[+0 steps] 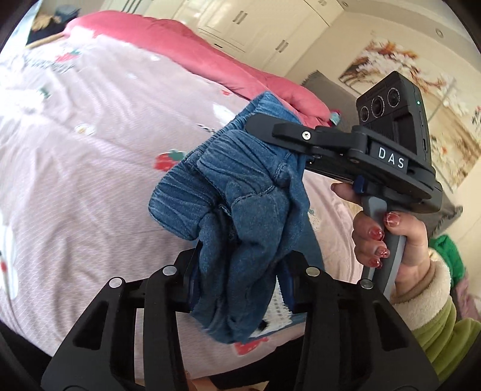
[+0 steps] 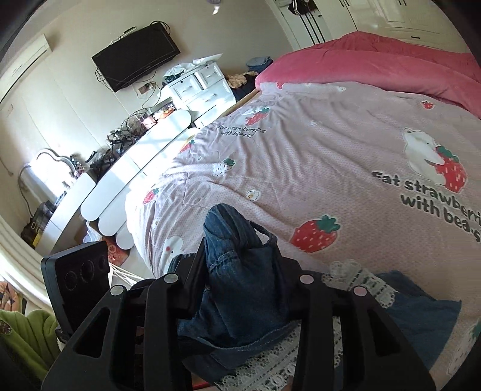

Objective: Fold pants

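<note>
A wide bed (image 2: 315, 168) fills the room, spread with a pale pink sheet printed with strawberries and white bears, a rose-pink quilt (image 2: 390, 63) bunched at its far edge. On the cream wall hangs a black flat television (image 2: 135, 55), cables trailing below. Beneath it stands a white chest of drawers (image 2: 201, 87), cluttered on top. Cream wardrobe doors (image 1: 240, 27) and a floral wall painting (image 1: 399, 78) catch bright daylight.

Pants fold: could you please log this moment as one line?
phase: lift | left gripper: shut on pants | right gripper: shut on pants | pants: bunched, above bed | fold: not yet done
</note>
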The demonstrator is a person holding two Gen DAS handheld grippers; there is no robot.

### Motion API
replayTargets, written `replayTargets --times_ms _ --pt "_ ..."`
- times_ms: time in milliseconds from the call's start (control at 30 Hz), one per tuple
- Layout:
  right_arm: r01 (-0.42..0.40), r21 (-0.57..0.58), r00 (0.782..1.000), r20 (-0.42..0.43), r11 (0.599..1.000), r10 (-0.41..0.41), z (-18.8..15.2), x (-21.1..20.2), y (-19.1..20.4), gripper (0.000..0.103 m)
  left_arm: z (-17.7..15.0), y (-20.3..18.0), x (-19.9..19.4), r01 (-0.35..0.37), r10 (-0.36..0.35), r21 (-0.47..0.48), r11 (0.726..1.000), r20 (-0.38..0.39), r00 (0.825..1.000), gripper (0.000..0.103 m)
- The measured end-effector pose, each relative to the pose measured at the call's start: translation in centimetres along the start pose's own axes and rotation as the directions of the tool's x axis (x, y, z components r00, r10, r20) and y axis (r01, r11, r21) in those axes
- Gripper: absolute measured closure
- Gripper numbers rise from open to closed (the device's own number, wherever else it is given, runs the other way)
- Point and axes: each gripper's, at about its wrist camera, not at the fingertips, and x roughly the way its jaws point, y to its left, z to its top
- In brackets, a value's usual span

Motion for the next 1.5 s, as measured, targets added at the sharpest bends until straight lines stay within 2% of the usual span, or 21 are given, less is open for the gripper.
replayTargets --times_ms 100,267,333,533,700,800,933,1100,1233,1367,1500 --pt "0.001 0.034 1.000 0.025 0.999 -0.002 -1.3 -1.8 -1.9 0.067 0.0 -2.0 1.3 -0.013 0.014 0.046 0.999 -0.018 1.000 0.070" --pt "0.003 0.100 0.999 0.054 0.995 -0.009 -4.1 -4.0 -4.8 0.060 -0.2 -3.9 2.6 -0.033 0.038 0.094 0.995 -0.051 0.998 0.070" --pt "0.006 0.135 0.998 0.064 0.991 -0.014 -5.4 -4.7 -6.0 0.052 -0.3 -4.5 3.1 -0.041 0.049 0.116 0.992 -0.066 0.997 0.068" --pt "0.012 0.228 0.991 0.126 0.974 -0.042 -8.7 -8.3 -8.7 0.047 -2.3 -7.4 4.7 -0.037 0.056 0.190 0.981 -0.096 0.994 0.055" --pt "0.027 0.237 0.989 0.134 0.971 -0.060 -10.1 -9.9 -8.8 0.047 -4.6 -8.5 5.3 -0.004 0.037 0.228 0.974 -0.139 0.990 0.051" --pt "0.042 0.214 0.992 0.109 0.976 -0.067 -10.7 -9.7 -8.1 0.047 -5.6 -9.2 6.3 0.004 0.042 0.255 0.967 -0.172 0.984 0.049" --pt "0.111 0.173 0.990 0.067 0.979 -0.124 -11.9 -8.9 -7.6 0.047 -6.4 -9.1 7.4 -0.006 0.062 0.279 0.960 -0.195 0.979 0.049" --pt "0.219 0.168 0.975 -0.011 0.961 -0.220 -13.1 -7.6 -8.8 0.047 -7.2 -9.3 8.0 -0.011 0.075 0.298 0.955 -0.203 0.976 0.048" --pt "0.203 0.190 0.978 0.011 0.960 -0.209 -13.2 -8.1 -8.8 0.047 -7.1 -9.3 8.0 0.000 0.064 0.298 0.955 -0.204 0.977 0.048" --pt "0.192 0.192 0.974 0.080 0.962 -0.210 -12.7 -10.1 -7.8 0.047 -6.5 -9.5 6.7 0.030 0.031 0.294 0.955 -0.198 0.980 0.037" --pt "0.171 0.184 0.965 0.166 0.968 -0.202 -12.2 -12.8 -6.4 0.027 -5.6 -9.5 4.5 0.026 0.023 0.294 0.955 -0.161 0.987 0.025"
